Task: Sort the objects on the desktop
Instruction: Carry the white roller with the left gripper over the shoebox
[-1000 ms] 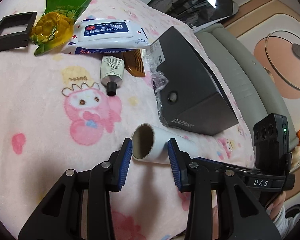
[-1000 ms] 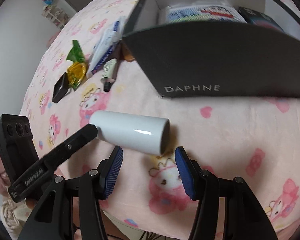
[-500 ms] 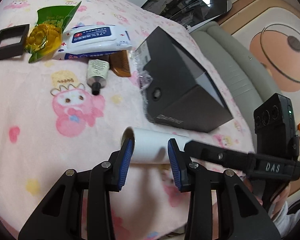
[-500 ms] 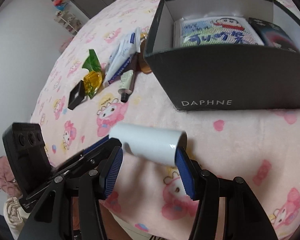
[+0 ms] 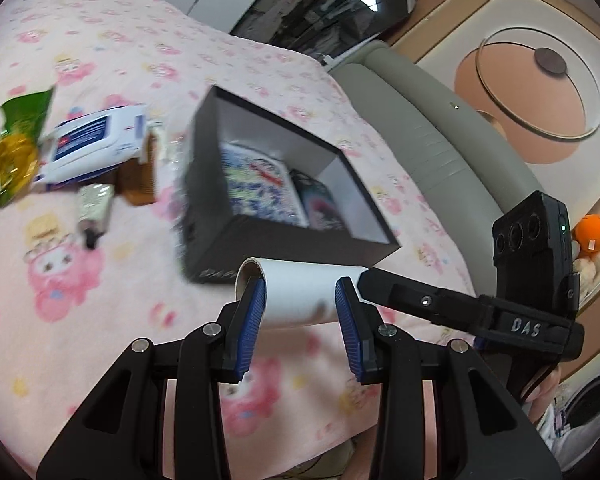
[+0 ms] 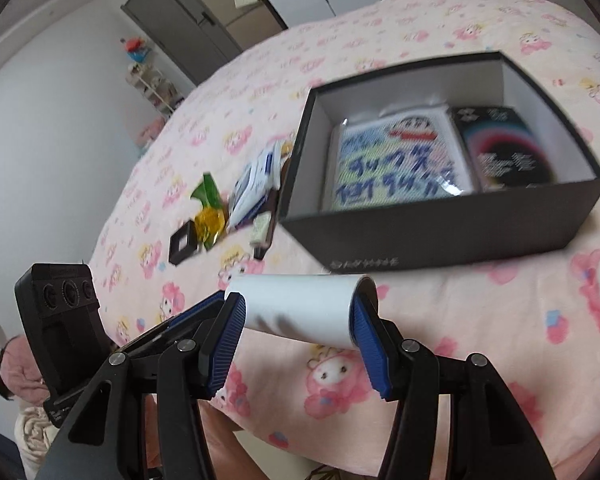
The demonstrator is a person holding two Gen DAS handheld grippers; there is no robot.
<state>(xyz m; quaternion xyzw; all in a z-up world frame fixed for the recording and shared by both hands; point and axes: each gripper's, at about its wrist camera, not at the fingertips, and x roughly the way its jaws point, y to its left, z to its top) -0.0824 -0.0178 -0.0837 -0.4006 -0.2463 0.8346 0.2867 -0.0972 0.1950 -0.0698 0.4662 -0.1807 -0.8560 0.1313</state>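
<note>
- pink cartoon-print blanket [image 6: 439, 20] covers the whole surface, everything sits on it
- black box [image 6: 439, 232], lid off, white inside; a blue-and-white printed pack [image 6: 395, 164] and a dark packet [image 6: 503, 148] lie flat in it side by side
- left gripper [image 5: 300, 300] and right gripper [image 6: 298, 320] meet low at the near edge, in front of the box, both angled slightly down; each one's black body shows in the other's camera
- white roll [image 5: 300, 296], lying sideways, just in front of the box's near wall, looks lifted off the blanket
- left jaws pinching the roll across its body near its open end
- right jaws spread to the roll's length, one blue pad at each end; contact looks firm, can't fully tell
- loose pile left of the box, blurred: wipes pack [image 5: 96, 144], green-and-yellow wrapper [image 5: 16, 148], small tube [image 5: 94, 208], brown comb [image 5: 140, 178], black square frame [image 6: 184, 244]
</note>
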